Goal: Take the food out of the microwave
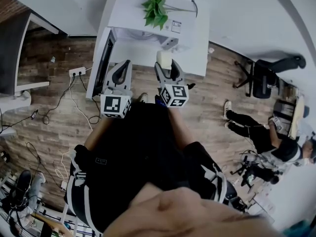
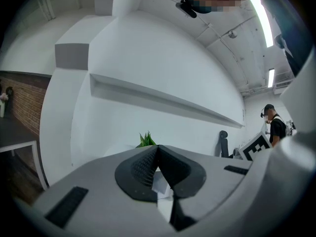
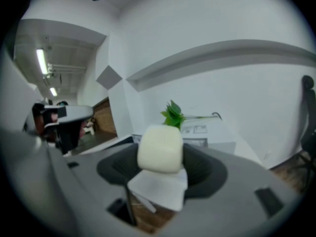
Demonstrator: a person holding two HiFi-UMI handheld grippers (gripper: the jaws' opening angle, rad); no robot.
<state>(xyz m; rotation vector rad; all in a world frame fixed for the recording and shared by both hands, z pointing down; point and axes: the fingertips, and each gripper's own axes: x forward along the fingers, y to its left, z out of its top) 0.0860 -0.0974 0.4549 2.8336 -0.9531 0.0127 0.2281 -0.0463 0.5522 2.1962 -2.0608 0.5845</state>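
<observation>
A cream-coloured block of food (image 1: 164,58) (image 3: 160,144) is clamped between the jaws of my right gripper (image 1: 165,67) (image 3: 161,163), held in front of the white microwave (image 1: 148,41) (image 3: 210,138). The microwave's dark door (image 1: 105,58) hangs open to the left. My left gripper (image 1: 123,65) (image 2: 157,149) is beside the right one, near the open door, its jaws pressed together with nothing between them. The microwave's inside is hidden from all views.
A green plant (image 1: 155,9) (image 3: 173,114) (image 2: 146,140) stands on top of the microwave. A power strip (image 1: 77,72) and cables lie on the wooden floor at left. A seated person (image 1: 256,132) and an office chair (image 1: 269,70) are at right.
</observation>
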